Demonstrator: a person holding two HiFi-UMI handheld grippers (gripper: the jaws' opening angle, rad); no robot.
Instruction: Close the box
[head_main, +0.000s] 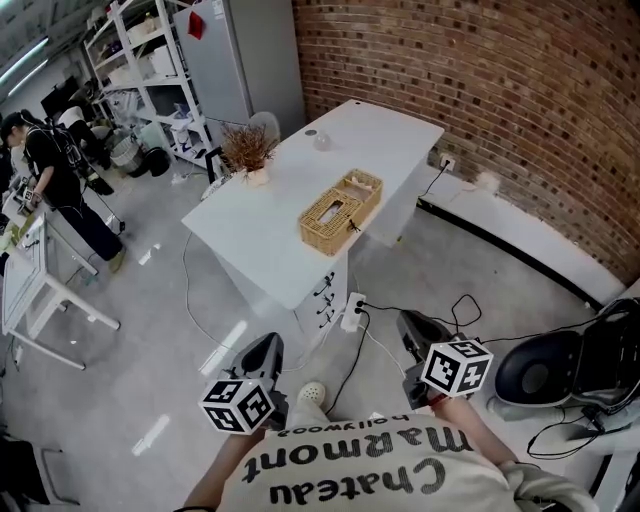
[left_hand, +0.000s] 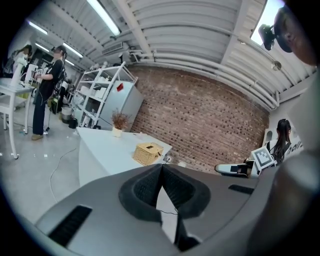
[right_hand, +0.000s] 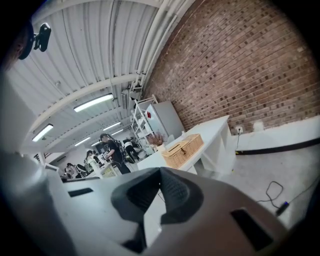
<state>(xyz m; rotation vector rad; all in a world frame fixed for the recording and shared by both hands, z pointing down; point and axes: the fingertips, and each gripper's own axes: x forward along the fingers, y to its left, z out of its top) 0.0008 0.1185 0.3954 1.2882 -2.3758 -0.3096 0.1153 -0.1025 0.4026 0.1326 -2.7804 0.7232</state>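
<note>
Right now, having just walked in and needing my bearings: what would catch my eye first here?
The tan woven wicker box sits midway along the long white table, in front of the red brick wall. Nearer, low in the head view, the left gripper and right gripper hang over the grey floor, well short of the table, tongs shut on nothing.
</note>
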